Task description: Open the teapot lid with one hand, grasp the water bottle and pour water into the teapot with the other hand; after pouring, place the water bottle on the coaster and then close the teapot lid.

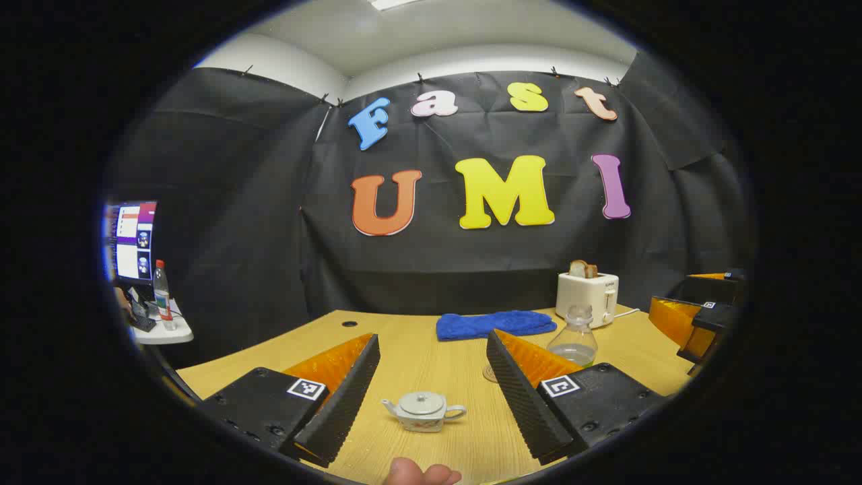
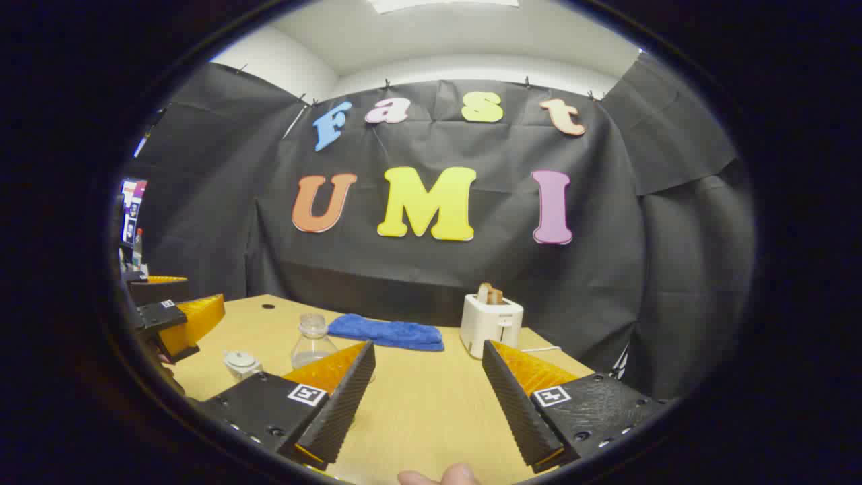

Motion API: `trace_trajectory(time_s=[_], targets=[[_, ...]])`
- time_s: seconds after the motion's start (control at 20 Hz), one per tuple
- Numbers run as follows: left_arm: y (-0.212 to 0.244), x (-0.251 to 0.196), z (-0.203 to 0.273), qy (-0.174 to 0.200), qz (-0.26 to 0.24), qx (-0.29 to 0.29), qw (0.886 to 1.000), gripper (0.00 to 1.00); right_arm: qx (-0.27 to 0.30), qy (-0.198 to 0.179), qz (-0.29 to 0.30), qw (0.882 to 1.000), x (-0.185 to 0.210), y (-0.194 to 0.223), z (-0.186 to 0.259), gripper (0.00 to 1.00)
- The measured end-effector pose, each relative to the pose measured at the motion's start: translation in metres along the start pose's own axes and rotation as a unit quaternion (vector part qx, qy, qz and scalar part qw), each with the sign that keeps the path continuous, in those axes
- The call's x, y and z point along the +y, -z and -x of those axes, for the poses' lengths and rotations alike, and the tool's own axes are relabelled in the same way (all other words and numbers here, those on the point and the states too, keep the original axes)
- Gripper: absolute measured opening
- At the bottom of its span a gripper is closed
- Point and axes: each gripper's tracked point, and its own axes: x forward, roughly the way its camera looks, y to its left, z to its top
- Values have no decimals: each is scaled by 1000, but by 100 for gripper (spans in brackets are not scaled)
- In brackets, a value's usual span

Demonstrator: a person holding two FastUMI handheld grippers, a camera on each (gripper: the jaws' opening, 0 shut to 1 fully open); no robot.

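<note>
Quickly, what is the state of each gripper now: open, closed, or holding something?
Left gripper: open, holding nothing; the teapot sits on the table between its fingers.
Right gripper: open, holding nothing.

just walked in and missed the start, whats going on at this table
A person holds a two-finger gripper in each hand above a wooden table, and nothing is grasped yet. The left gripper is open, with the small teapot on the table between its fingers, lid on. The right gripper is open too, over bare table. The water bottle stands upright behind the teapot, beside a blue cloth and a toaster.
</note>
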Motion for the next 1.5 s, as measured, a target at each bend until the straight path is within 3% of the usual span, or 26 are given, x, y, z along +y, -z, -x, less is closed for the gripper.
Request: trace_trajectory(time_s=[0.4,0.7,0.9,1.2,1.5], targets=[[2,5,0,-18,-10,7,1000,100,1,-15,-9,1000,-7,4,3,95],[-11,-10,10,0,-20,-7,1000,100,-14,1,-24,1000,-23,2,21,95],[-10,-6,9,5,-12,-5,1000,100,-20,-10,-27,999,-15,-3,23,95],[13,5,3,-1,-5,24,1000,100,-12,-25,-24,999,-4,8,17,97],[45,10,1,15,1,68,998,100,10,-29,-26,999,-5,32,13,97]])
